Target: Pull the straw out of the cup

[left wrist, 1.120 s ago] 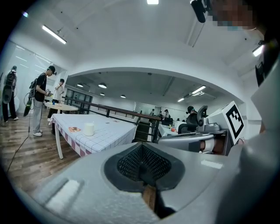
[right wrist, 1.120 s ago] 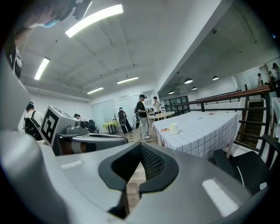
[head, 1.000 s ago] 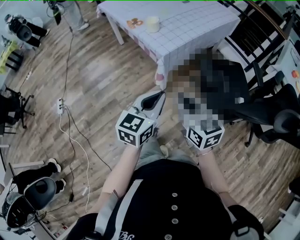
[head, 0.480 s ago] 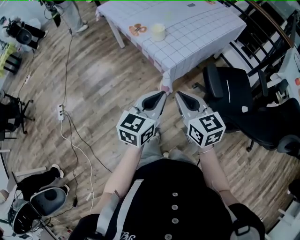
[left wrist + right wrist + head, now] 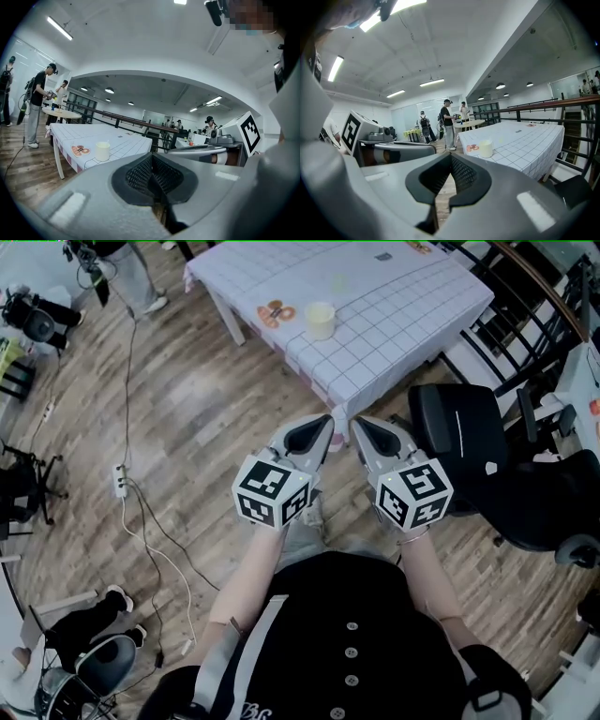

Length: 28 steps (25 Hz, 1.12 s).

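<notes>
Jaws pressed together and empty on left gripper (image 5: 323,427) and right gripper (image 5: 361,430), the cup (image 5: 320,321) well ahead on the table (image 5: 412,296).

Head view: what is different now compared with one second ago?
The person has walked toward the table, so it and the cup sit nearer in the head view. Nothing was gripped or released. Both the left gripper and right gripper stayed shut, empty, side by side.
</notes>
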Each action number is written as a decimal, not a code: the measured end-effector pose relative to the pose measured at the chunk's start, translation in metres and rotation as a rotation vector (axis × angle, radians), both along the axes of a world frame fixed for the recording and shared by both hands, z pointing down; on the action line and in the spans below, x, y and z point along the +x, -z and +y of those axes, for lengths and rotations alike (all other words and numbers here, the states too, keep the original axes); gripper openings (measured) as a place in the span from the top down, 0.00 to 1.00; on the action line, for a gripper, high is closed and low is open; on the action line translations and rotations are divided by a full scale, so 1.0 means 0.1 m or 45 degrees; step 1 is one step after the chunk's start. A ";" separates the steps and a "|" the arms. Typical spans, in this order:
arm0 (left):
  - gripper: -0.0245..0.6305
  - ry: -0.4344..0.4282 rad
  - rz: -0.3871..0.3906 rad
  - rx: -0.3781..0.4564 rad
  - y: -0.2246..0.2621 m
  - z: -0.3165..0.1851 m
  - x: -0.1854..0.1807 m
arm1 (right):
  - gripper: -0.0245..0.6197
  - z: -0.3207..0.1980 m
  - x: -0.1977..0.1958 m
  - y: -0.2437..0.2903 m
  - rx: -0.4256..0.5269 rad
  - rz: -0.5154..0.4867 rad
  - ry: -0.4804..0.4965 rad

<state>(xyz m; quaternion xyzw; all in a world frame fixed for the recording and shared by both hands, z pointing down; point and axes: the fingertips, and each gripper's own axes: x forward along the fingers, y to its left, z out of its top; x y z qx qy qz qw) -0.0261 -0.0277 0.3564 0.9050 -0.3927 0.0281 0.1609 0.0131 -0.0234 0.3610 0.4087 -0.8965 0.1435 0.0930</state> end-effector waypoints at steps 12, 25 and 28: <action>0.97 -0.067 -0.005 0.045 0.06 -0.75 -0.18 | 0.96 -0.69 -0.16 0.05 0.043 -0.002 -0.091; 0.97 -0.100 0.000 -0.018 -0.12 -1.02 -0.28 | 0.96 -0.96 -0.23 -0.11 -0.025 0.003 -0.129; 0.97 -0.097 0.000 -0.039 -0.18 -1.04 -0.28 | 0.96 -0.98 -0.21 -0.14 -0.039 0.009 -0.124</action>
